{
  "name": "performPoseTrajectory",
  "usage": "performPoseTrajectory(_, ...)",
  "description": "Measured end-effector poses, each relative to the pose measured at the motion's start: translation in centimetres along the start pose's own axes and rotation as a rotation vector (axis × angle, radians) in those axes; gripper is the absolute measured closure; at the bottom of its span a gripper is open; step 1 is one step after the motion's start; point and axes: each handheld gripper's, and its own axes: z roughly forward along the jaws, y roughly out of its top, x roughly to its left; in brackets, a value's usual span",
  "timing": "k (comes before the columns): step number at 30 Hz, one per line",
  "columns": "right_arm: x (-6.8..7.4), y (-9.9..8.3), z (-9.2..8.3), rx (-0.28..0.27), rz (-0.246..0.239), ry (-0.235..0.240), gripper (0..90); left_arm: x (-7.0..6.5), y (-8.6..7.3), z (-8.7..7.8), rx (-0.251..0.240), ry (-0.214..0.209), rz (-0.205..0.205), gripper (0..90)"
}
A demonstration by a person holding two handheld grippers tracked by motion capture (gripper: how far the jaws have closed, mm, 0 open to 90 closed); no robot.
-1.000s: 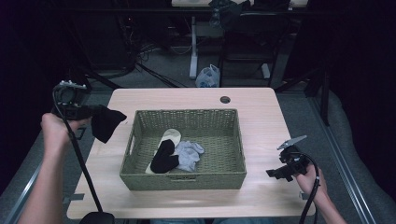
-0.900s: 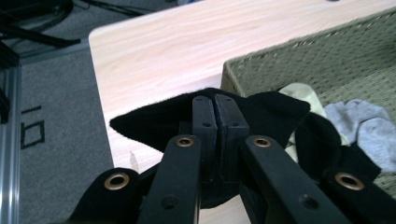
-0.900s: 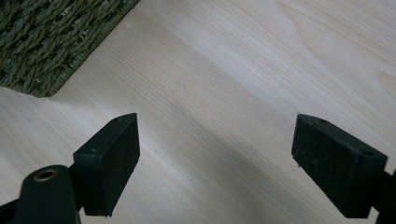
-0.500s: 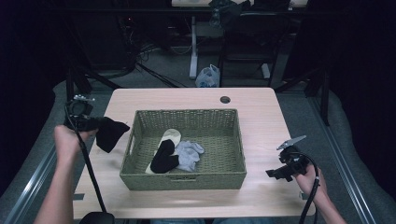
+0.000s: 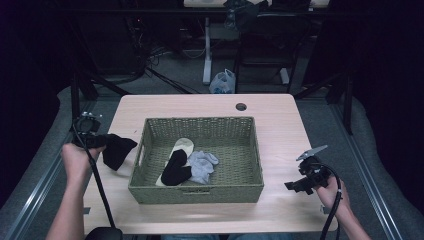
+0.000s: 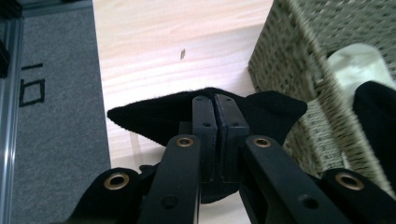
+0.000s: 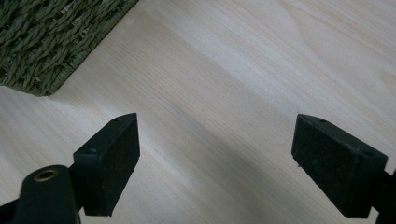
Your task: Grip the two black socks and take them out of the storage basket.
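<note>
Since a second ago, we have brought our left gripper [image 5: 100, 141] lower, and the black sock [image 5: 117, 150] clamped in its jaws now hangs over the table [image 5: 280, 125] just beside the left wall of the basket [image 5: 252, 150]. Our right gripper [image 5: 295, 186] rests near the table's right front corner, jaws wide apart with bare wood between them. Inside the basket lie a cream sock [image 5: 183, 145], another black sock [image 5: 176, 169] and a grey sock [image 5: 202, 166].

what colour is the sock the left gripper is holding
Black; the sock shows best in the left gripper view, pinched in the left gripper.
</note>
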Motion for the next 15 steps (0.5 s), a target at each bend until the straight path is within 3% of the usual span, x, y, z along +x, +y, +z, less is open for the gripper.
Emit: performPoseTrajectory(15,0.0,0.0,0.0,0.000,0.000,-0.005,14.6,0.0,-2.5,4.9,0.158,0.019,-0.008,86.3)
